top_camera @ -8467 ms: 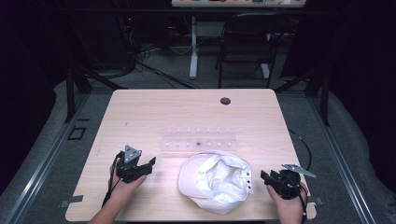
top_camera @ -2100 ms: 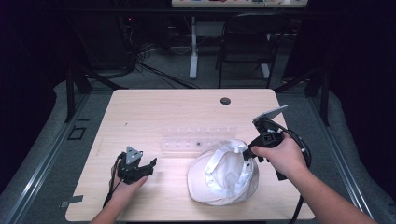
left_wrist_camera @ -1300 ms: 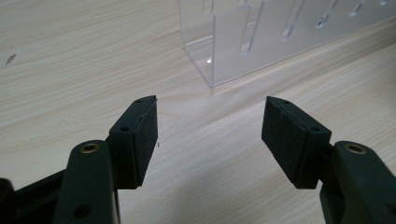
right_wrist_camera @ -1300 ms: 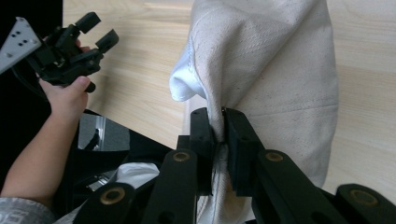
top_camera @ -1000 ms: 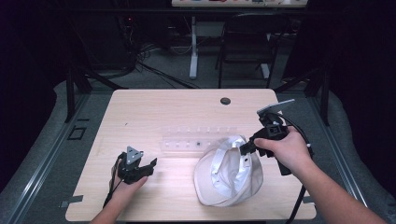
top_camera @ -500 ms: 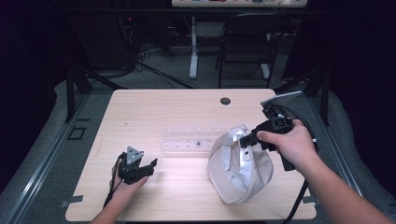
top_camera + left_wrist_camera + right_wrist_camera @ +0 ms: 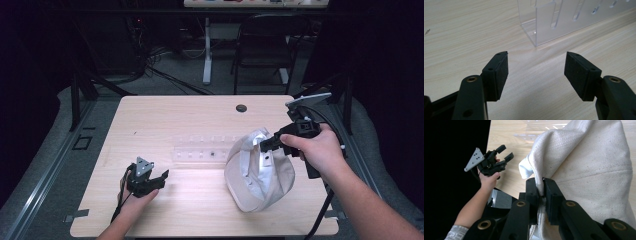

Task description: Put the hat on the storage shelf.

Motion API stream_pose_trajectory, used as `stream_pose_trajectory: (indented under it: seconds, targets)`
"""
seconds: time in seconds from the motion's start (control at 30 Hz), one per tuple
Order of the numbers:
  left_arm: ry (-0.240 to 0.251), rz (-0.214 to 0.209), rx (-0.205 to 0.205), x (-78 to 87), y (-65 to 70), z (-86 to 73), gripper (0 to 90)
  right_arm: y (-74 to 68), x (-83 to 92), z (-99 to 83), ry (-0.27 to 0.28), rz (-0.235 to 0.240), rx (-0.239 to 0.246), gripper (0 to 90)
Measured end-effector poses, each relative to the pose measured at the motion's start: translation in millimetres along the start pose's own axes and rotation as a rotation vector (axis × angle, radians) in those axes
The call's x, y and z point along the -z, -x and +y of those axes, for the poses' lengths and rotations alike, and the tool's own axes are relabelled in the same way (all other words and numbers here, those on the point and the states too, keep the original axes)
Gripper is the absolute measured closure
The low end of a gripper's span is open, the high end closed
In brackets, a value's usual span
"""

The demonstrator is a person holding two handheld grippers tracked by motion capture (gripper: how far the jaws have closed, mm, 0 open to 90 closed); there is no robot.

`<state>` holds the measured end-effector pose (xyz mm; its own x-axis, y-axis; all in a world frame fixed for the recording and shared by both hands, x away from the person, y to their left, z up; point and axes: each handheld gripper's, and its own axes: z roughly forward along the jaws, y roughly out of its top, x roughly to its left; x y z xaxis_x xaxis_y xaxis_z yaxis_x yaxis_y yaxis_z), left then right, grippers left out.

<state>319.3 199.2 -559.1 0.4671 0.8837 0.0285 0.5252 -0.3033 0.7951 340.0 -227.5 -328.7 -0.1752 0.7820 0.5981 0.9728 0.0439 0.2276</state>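
Observation:
A white cloth cap [image 7: 257,172] hangs tilted above the right part of the table, its lower edge near the wood. My right gripper [image 7: 266,143] is shut on the cap's upper rim; in the right gripper view the jaws pinch the cap's [image 7: 584,165] fabric at my right gripper [image 7: 541,188]. My left gripper [image 7: 161,176] rests low at the table's front left, open, with nothing between its fingers. In the left gripper view my left gripper [image 7: 536,65] points at bare wood near a clear plastic rack [image 7: 571,17].
The clear plastic rack [image 7: 205,151] lies across the middle of the wooden table [image 7: 165,120]. A dark round hole [image 7: 241,108] marks the table's far edge. A chair [image 7: 260,55] and cables stand on the floor beyond.
My right gripper took hold of the cap's rim and lifted it up and to the right, tipping the cap from flat to upright. The left gripper stayed put.

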Motion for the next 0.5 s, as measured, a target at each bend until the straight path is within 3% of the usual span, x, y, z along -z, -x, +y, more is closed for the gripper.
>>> stream_pose_trajectory:
  seconds: [0.13, 0.27, 0.5]
  targets:
    - [0.003, -0.002, 0.003, 0.0, 0.0, 0.0, 36.2, -2.5, -0.8, 1.2, -0.003, 0.026, -0.027, 82.5]
    - [0.009, 0.002, -0.002, 0.7, 0.2, 0.8, 36.1, -3.6, -1.4, 2.5, 0.001, 0.057, -0.004, 82.5]
    - [0.007, -0.004, -0.004, 0.2, 1.9, 1.5, 35.4, -5.7, 0.3, 5.7, 0.035, 0.123, -0.009, 82.5]
